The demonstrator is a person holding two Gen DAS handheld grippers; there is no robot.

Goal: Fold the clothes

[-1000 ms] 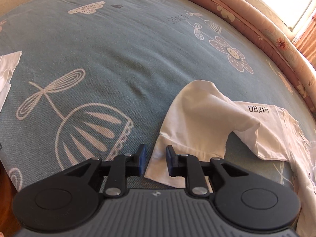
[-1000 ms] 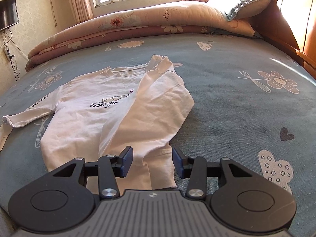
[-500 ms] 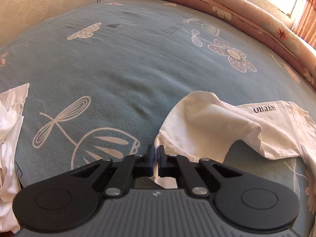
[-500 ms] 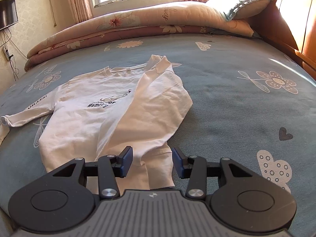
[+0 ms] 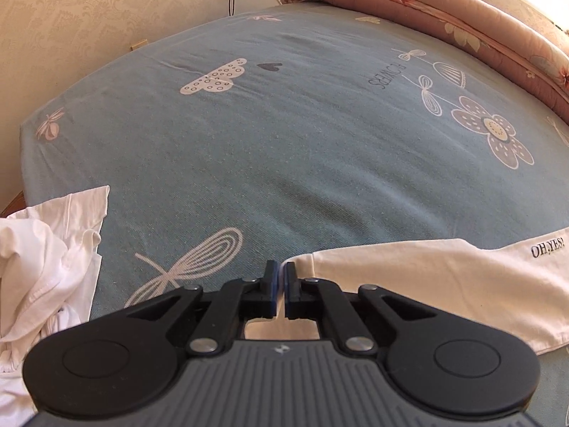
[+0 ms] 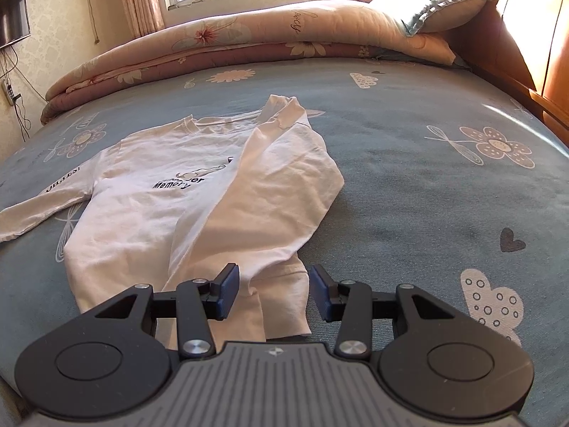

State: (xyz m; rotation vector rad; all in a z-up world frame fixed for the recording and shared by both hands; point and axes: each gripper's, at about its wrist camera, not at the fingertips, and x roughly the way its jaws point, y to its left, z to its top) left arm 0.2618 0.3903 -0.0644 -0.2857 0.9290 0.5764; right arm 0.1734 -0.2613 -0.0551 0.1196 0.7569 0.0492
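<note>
- The left tool [image 5: 281, 277] is pinched nearly closed on the cuff end of the shirt's sleeve [image 5: 426, 277], which runs taut to the right, past the "OH,YES!" print.
- The right tool [image 6: 274, 284] stands wide open with nothing between its fingers, poised over the hem corner of the white long-sleeved shirt [image 6: 199, 206], which lies spread on the bed [image 6: 409, 178].
- Judged from that grip, the step in hand is carrying this sleeve over onto the body. To do it well, keep the cuff clamped, lift only enough to clear the sheet, and lay the sleeve straight so it does not twist (the other side already lies folded inward over the chest).
- Only the left view shows the pinch on the cuff, and a crumpled heap of white clothes [image 5: 46, 259] at the bed's edge.
- Only the right view shows the whole shirt, its folded side, and the quilt [image 6: 231, 46] beyond.
</note>
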